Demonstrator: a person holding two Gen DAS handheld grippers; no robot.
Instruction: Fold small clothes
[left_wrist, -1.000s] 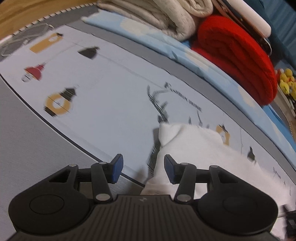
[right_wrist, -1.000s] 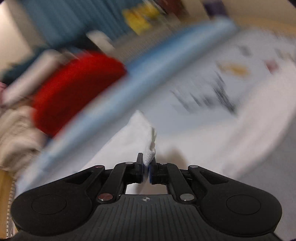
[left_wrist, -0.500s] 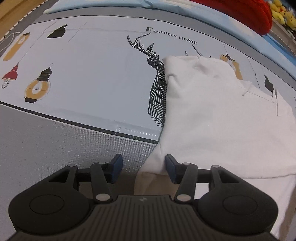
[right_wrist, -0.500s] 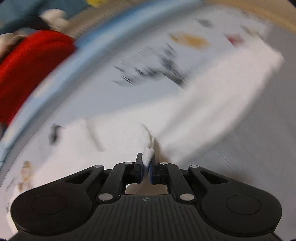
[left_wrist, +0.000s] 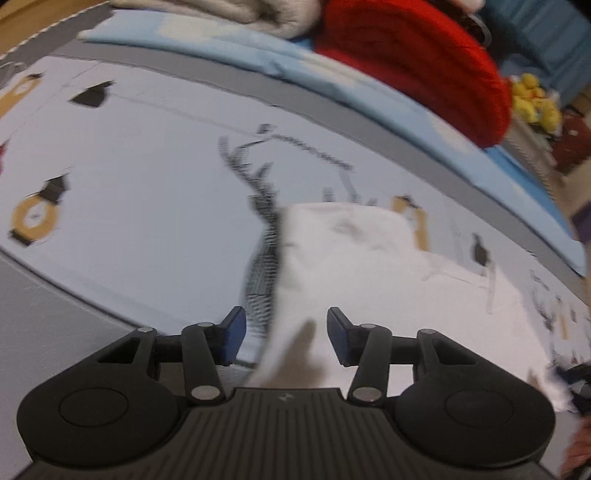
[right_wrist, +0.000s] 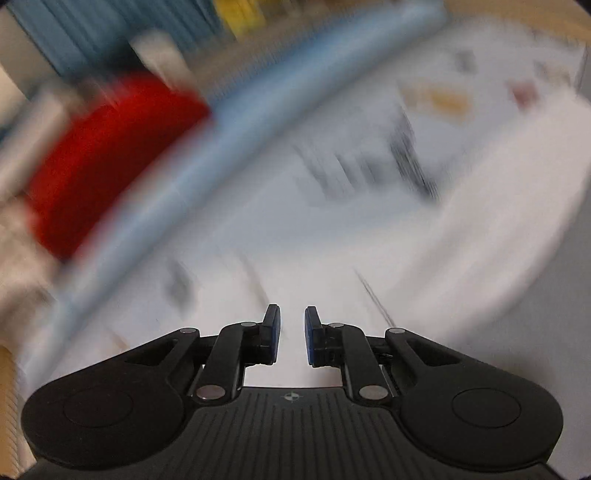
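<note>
- Left hand-held gripper (left_wrist: 284, 334) gapes wide, a corner of the white garment (left_wrist: 369, 273) between its pads, untouched.
- Right hand-held gripper (right_wrist: 291, 332), narrowly parted, holds nothing above blurred white cloth.
- Only the left view shows the red blanket (left_wrist: 417, 62) sharply.

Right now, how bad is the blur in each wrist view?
Left wrist: moderate motion blur; white garment, deer print and red blanket readable, text smeared. Right wrist: heavy streaking, background only colour blobs; just the right gripper is sharp, jaws apart.
</note>
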